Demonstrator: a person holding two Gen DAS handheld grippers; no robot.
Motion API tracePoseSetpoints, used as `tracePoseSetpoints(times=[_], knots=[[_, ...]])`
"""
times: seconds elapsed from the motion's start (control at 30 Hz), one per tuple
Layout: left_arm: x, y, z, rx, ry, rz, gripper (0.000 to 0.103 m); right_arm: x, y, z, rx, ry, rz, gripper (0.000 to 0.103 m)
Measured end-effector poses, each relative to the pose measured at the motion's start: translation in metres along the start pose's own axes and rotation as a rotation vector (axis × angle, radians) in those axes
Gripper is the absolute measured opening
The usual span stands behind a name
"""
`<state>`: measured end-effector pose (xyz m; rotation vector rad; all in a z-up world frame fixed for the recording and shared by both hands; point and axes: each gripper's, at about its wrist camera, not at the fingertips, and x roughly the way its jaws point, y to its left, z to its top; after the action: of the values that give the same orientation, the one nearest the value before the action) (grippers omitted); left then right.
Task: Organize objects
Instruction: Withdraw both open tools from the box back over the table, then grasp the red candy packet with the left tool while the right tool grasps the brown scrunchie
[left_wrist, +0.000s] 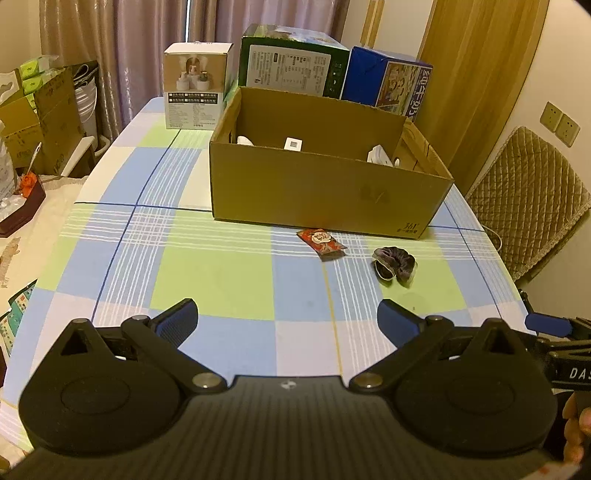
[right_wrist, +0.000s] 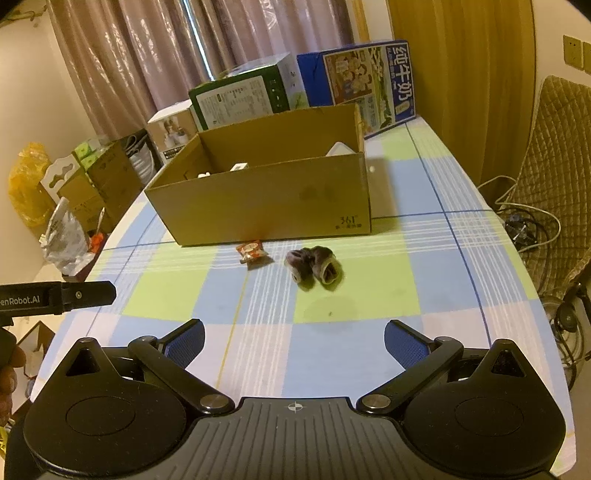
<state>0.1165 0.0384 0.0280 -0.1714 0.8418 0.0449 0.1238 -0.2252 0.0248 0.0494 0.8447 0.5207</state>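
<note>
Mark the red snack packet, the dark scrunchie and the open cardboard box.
red snack packet (left_wrist: 322, 242), left wrist view, middle of wrapper.
dark scrunchie (right_wrist: 314, 267), right wrist view, middle of the bunched fabric.
open cardboard box (left_wrist: 317, 192), left wrist view, near outer wall.

Right tool (right_wrist: 294, 341) gapes wide, empty, facing scrunchie (right_wrist: 314, 268) and snack packet (right_wrist: 252, 252) before cardboard box (right_wrist: 273, 199).

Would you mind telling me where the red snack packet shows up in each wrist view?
Left wrist: the snack packet lies right of centre, just before the cardboard box.
Right wrist: it lies left of centre, before the same box.
Shared landmark: the dark scrunchie to its right.
</note>
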Motion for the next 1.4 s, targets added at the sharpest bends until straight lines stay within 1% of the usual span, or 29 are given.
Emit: tracePoseSetpoints(times=[0.33, 0.67, 0.97, 1.03, 1.07, 1.1, 1.27, 1.33, 1.4], knots=[[0.015, 0.001, -0.002, -0.005, 0.020, -0.012, 0.101, 0.016, -0.001, -0.001, 0.007, 0.027, 0.006, 0.101], [0.040, 0.002, 0.002, -0.004, 0.040, -0.018, 0.101, 0.040, -0.009, 0.002, 0.011, 0.046, -0.005, 0.101], [0.079, 0.001, 0.013, 0.028, 0.059, -0.015, 0.101, 0.084, -0.014, 0.014, -0.041, -0.001, -0.021, 0.100], [0.090, 0.001, 0.016, 0.032, 0.062, -0.017, 0.101, 0.095, -0.016, 0.016, -0.055, -0.010, -0.021, 0.096], [0.095, 0.001, 0.017, 0.035, 0.065, -0.016, 0.101, 0.103, -0.017, 0.017, -0.063, -0.007, -0.020, 0.091], [0.102, 0.001, 0.018, 0.040, 0.069, -0.014, 0.101, 0.110, -0.019, 0.018, -0.069, -0.003, -0.017, 0.088], [0.128, 0.001, 0.022, 0.048, 0.089, -0.013, 0.101, 0.141, -0.022, 0.023, -0.108, -0.006, -0.007, 0.083], [0.136, 0.002, 0.023, 0.049, 0.090, -0.014, 0.101, 0.151, -0.021, 0.025, -0.114, -0.018, -0.005, 0.080], [0.145, 0.001, 0.025, 0.047, 0.092, -0.021, 0.101, 0.160, -0.022, 0.025, -0.110, -0.019, -0.006, 0.074]])
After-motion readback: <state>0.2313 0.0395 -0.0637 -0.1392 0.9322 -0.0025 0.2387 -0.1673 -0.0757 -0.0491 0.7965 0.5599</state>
